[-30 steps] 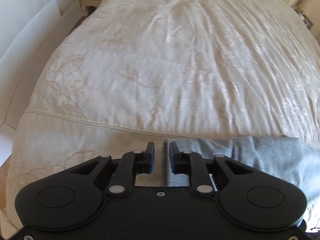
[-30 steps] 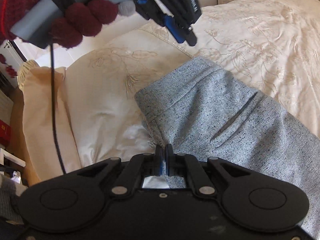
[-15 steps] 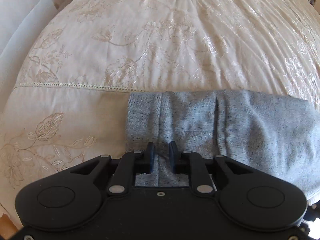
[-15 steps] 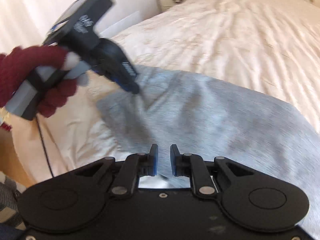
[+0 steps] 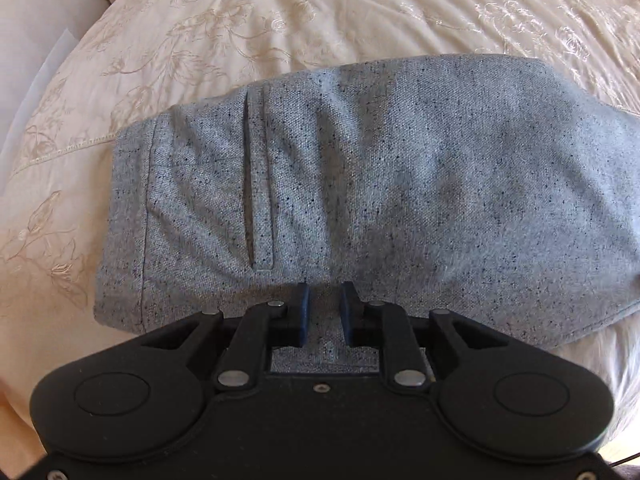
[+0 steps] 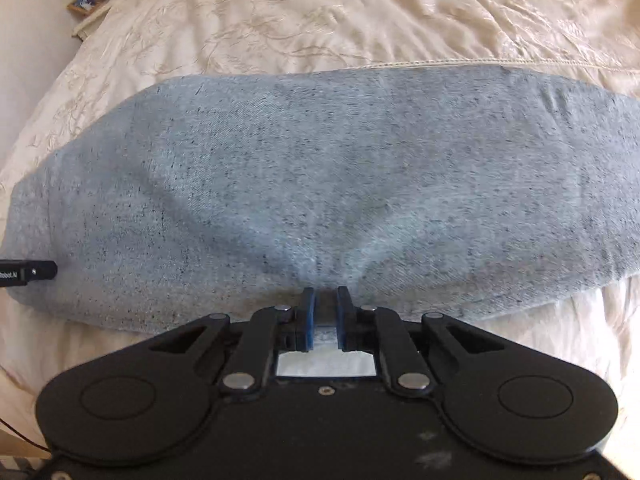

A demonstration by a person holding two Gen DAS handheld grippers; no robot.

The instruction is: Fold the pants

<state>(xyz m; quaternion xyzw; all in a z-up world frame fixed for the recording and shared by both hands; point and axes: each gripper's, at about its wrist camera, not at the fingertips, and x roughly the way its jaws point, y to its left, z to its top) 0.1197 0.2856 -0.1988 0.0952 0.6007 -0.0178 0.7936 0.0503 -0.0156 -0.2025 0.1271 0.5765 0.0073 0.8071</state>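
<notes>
Below both grippers, the grey pants (image 5: 380, 184) lie flat on the cream bedspread (image 5: 280, 20), long axis running side to side across each view, waistband end at the left gripper's left. The left gripper (image 5: 323, 312) hovers over the near edge, jaws parting, nothing pinched. The right gripper (image 6: 323, 312) is closing on the near edge, cloth puckering between its pads. The grasp for a fold seems underway; next, both need a firm hold before lifting together.

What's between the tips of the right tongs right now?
A pinched ridge of the speckled grey woven pants sits between the closing right tongs, shown in the right wrist view.
</notes>
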